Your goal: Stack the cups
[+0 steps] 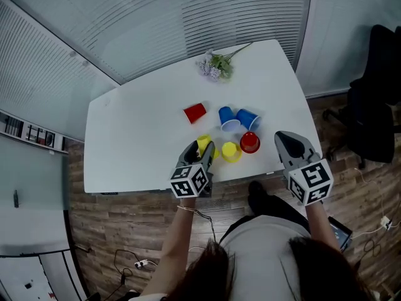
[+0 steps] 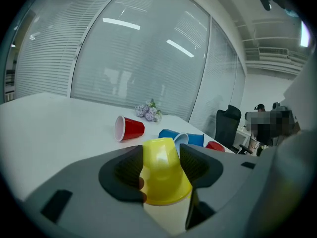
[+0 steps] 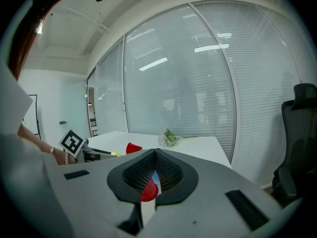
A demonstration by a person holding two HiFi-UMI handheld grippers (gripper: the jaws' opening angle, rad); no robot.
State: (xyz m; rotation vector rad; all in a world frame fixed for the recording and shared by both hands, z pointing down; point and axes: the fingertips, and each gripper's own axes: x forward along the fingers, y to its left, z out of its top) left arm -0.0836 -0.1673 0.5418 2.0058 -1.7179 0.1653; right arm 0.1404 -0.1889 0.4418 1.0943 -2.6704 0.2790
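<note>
Left gripper point(image 2: 161, 155) is clamping a glossy yellow cup point(image 2: 162, 177) between its pads, base pointing past the fingertips, probably tilted. Right gripper point(image 3: 154, 155) is sitting fully closed and empty. Red cup point(image 2: 130, 128) is lying ahead.

Grey left tongs point(image 1: 202, 149) and right tongs point(image 1: 287, 138), black ribbed pads point(image 3: 171, 172), black-and-white marker cubes point(image 1: 190, 180); wearer in light grey top point(image 1: 263, 243), thin bracelet point(image 1: 185, 208)
</note>
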